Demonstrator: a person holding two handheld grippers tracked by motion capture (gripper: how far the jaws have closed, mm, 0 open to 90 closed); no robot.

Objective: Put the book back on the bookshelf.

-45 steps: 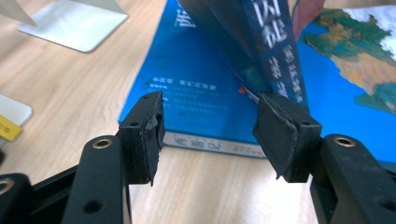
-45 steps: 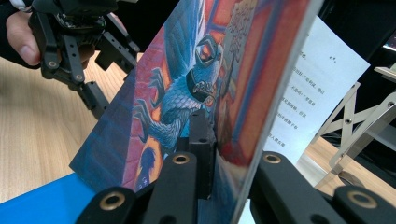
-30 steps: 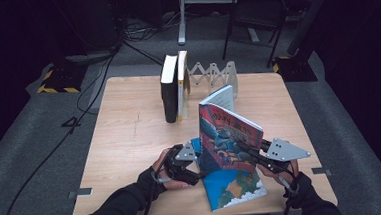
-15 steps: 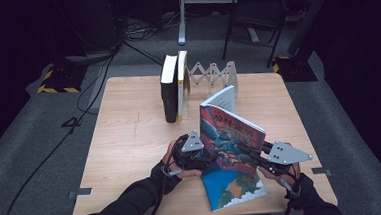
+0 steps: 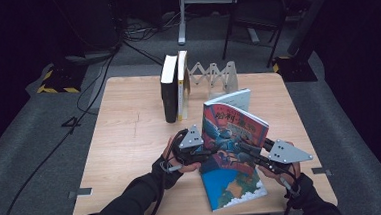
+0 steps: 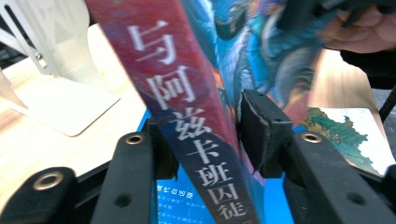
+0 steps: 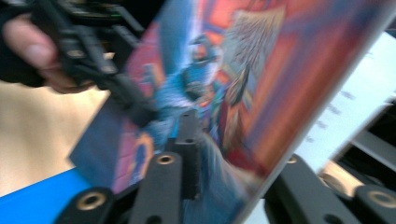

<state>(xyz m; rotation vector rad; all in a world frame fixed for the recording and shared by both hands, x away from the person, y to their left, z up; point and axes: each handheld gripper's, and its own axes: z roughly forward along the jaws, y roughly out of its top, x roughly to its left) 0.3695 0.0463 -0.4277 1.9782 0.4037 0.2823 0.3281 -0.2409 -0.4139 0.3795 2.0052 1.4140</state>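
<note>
A colourful book [image 5: 232, 127] stands tilted over the table, its spine with Chinese characters [image 6: 187, 116] facing my left hand. My left gripper [image 5: 215, 153] has just been closing and now has its pads [image 6: 257, 130] on both sides of that spine. My right gripper [image 5: 245, 150] straddles the book's opposite edge [image 7: 243, 84]. Its jaws have just been opening and now sit loose around the book. In the right gripper view [image 7: 238, 144] the picture is blurred. A second book [image 5: 233, 185] with a blue and green cover lies flat underneath.
Two upright books [image 5: 173, 88] lean at the back of the wooden table [image 5: 130, 141] beside a white folding rack [image 5: 214, 76]. A white bookend [image 6: 60, 93] stands close behind the held book. Bare wood lies to the left.
My left gripper rose from beside the book's lower corner to its spine and closed there. The right gripper's jaws widened on the far edge. The book stands a little more upright.
</note>
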